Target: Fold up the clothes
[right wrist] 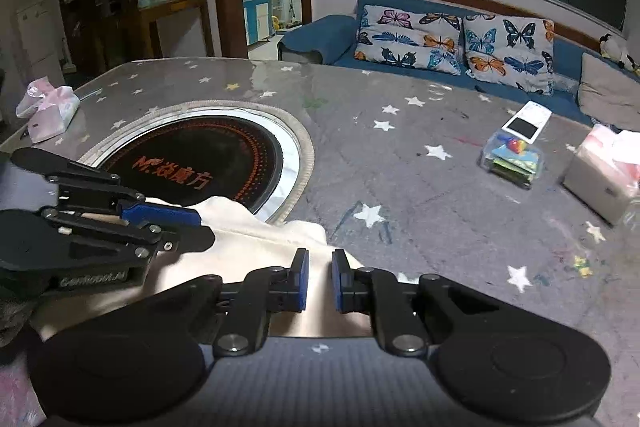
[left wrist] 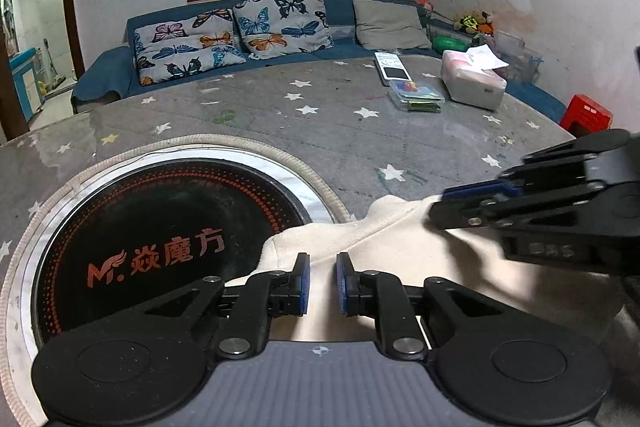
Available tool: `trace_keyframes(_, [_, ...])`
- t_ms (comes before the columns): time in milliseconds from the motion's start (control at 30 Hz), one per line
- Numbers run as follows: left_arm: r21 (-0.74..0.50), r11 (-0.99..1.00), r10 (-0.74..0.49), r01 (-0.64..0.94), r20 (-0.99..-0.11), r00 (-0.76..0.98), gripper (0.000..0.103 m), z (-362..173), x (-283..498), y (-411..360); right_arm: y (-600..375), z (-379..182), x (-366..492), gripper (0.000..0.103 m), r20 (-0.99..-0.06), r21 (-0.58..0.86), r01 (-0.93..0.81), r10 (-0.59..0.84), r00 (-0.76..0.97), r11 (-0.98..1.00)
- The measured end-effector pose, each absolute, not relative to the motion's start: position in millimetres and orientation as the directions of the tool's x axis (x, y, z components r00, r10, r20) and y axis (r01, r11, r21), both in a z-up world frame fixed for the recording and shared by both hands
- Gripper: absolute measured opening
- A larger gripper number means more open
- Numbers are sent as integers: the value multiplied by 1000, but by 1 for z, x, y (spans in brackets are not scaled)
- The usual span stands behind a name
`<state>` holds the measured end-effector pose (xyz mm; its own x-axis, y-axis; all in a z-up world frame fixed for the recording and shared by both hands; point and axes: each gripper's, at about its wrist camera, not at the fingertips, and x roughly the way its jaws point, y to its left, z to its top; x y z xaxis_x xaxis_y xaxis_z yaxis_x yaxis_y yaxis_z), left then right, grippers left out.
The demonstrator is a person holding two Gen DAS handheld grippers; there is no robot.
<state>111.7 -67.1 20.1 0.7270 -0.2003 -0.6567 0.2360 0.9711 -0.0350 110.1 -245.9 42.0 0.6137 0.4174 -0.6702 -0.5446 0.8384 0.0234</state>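
Left wrist view: cream garment (left wrist: 384,247) lies under both grippers' spread jaws.

The right gripper (right wrist: 319,281) is at 6 o'clock, its two blue pads a little apart, with cream cloth (right wrist: 260,239) seen in the gap and under them; if they press the cloth I cannot tell. The left gripper (right wrist: 188,223) comes in from 9 o'clock, its blue tip lying on the same cloth. The cloth covers the near edge of the round black cooktop (right wrist: 200,163), at 10 o'clock in the grey star-pattern table (right wrist: 400,115). At 3 o'clock stand a clear plastic box (right wrist: 514,157) and a tissue pack (right wrist: 600,179).
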Motion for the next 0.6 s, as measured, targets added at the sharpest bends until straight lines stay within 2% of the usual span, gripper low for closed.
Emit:
trace_keyframes(167, [-31, 973, -194, 227, -639, 744, 19, 26, 95, -63, -257, 52, 83, 16, -670, 11, -569, 429, 606, 822])
trace_keyframes(400, [-15, 965, -217, 261, -605, 766, 19, 37, 46, -59, -271, 60, 39, 17, -667, 14, -604, 458, 588, 797])
trace_keyframes(600, [-33, 977, -187, 210, -606, 773, 19, 35, 11, -39, -284, 59, 13, 17, -668, 27, -598, 460, 585, 801])
